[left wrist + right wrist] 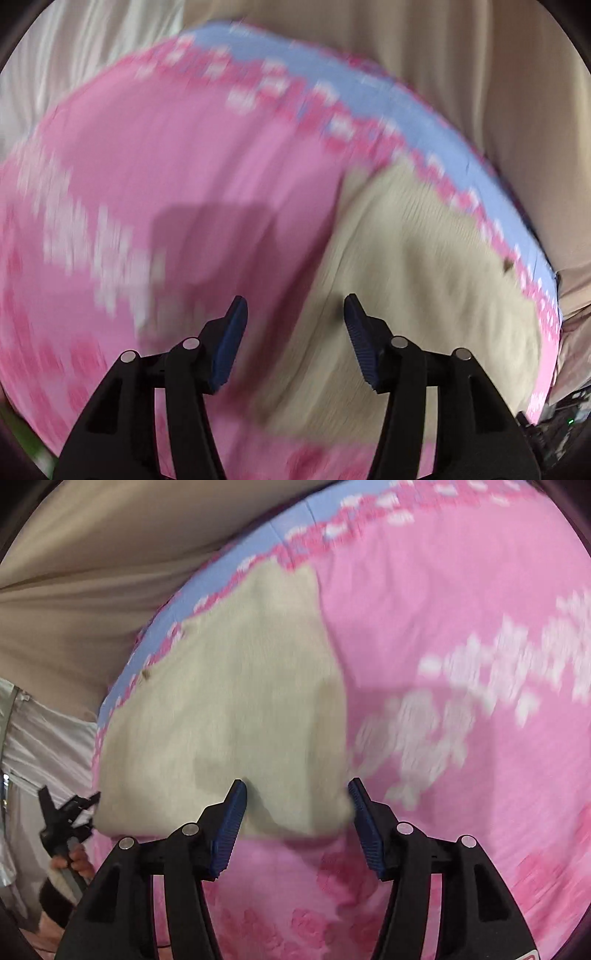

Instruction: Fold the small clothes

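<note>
A cream knitted garment (417,266) lies on a pink floral bedspread (166,147) with a blue border. Both views are motion-blurred. My left gripper (295,314) is open and empty, hovering over the garment's left edge where it meets the bedspread. In the right wrist view the same garment (229,701) lies ahead, and my right gripper (295,797) is open, its fingers straddling the garment's near right corner. The left gripper (70,812) also shows at the far left of the right wrist view, beside the garment's left edge.
Beige curtain fabric (92,554) hangs behind the bed. The bedspread's blue border (406,110) marks the bed's far edge. White cloth (37,746) hangs at the left past the bed edge.
</note>
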Motion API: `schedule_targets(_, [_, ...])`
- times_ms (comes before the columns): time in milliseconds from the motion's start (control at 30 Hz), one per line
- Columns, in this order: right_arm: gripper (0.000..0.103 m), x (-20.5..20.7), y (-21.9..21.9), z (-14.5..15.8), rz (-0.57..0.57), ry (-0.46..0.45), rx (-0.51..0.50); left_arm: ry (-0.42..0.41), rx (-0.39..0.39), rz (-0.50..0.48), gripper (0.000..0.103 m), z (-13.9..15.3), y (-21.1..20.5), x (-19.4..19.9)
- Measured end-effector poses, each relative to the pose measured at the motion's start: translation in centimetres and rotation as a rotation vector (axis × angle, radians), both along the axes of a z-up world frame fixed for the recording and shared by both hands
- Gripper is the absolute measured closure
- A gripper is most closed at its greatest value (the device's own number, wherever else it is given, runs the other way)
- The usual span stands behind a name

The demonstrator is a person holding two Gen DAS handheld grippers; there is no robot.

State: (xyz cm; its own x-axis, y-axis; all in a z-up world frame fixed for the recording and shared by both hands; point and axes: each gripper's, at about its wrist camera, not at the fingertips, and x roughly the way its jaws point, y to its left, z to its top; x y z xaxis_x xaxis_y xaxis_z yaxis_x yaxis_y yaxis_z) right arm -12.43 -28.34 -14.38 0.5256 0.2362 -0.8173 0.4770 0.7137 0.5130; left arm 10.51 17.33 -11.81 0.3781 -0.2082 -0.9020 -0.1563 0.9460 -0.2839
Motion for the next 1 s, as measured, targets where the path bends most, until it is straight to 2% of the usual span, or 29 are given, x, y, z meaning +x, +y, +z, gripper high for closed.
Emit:
schedule_targets(33, [0.058,0.1,0.4,0.1,-0.012,-0.010,-0.019,0.011,-0.020,0.012,0.060,-0.6,0.1,-0.6])
schedule_targets(67, [0.077,0.3,0.3,0.1,-0.013,-0.012,-0.014,0.021,-0.035,0.024,0.066,-1.3,0.1,-1.0])
schedule_targets(100, [0.082,0.4,0.1,0.3,-0.027,-0.008,-0.004,0.014,-0.032,0.030,0.076,-1.1,0.2,-1.3])
schedule_targets(133, [0.084,0.4,-0.2,1.0,-0.038,-0.011,-0.044,0.009,-0.023,0.033,0.093,-0.8,0.3,-1.1])
schedule_targets(200, [0.085,0.0,-0.7,1.2,-0.024,0.020,-0.120,0.019,0.013,0.042,0.093,-0.4,0.8,-0.9])
schedule_targets(233, [0.085,-0.2,-1.3,0.2,-0.012,0.045,-0.105,0.032,0.018,0.039,0.092,-0.7,1.0,-0.8])
schedule_targets(300, [0.083,-0.6,-2.0,-0.3,-0.012,0.028,-0.062,0.034,0.028,0.017,0.091,-1.8,1.0,-0.7])
schedule_targets(333, [0.077,-0.5,-2.0,0.0,-0.015,0.036,-0.049,0.027,0.051,-0.001,0.089,-1.6,0.7,-0.7])
schedule_targets(367, [0.076,-0.3,-1.8,1.0,-0.032,0.039,-0.056,0.030,0.060,-0.012,0.089,-1.3,0.4,-0.7])
schedule_targets(400, [0.074,-0.4,-1.6,2.2,-0.051,0.026,-0.083,0.023,0.031,-0.007,0.089,-0.3,0.2,-0.8])
schedule_targets(467, [0.071,0.0,-0.5,5.8,-0.065,-0.023,-0.200,-0.047,-0.017,0.008,0.089,2.9,-0.1,-1.3])
schedule_targets(500, [0.073,0.9,0.3,7.4,-0.028,-0.078,-0.222,-0.082,-0.016,-0.002,0.088,4.3,-0.6,-1.3])
schedule_targets(533, [0.081,2.0,1.2,8.5,0.016,-0.112,-0.225,-0.117,-0.012,-0.017,0.087,5.7,-1.3,-1.2])
schedule_targets(567, [0.085,4.2,3.0,9.3,0.093,-0.132,-0.227,-0.152,-0.022,-0.052,0.087,7.1,-2.7,-0.7])
schedule_targets(633, [0.098,8.3,6.3,9.4,0.227,-0.142,-0.213,-0.162,-0.072,-0.118,0.087,7.8,-5.2,0.4])
schedule_targets(700, [0.100,12.9,10.6,8.2,0.360,-0.155,-0.190,-0.133,-0.120,-0.221,0.087,7.3,-9.3,1.6])
schedule_targets(833, [0.102,18.7,16.2,5.1,0.491,-0.113,-0.221,-0.057,-0.143,-0.379,0.085,4.2,-16.2,1.8])
schedule_targets(933, [0.103,20.4,16.7,3.0,0.509,-0.052,-0.265,-0.011,-0.059,-0.383,0.085,0.9,-18.0,1.7])
schedule_targets(967, [0.103,20.6,15.9,2.4,0.497,-0.039,-0.284,-0.003,-0.046,-0.360,0.088,0.0,-17.8,2.0])
schedule_targets(1000, [0.103,20.5,14.9,2.3,0.479,-0.034,-0.285,-0.007,-0.071,-0.342,0.088,-0.5,-17.2,2.2])
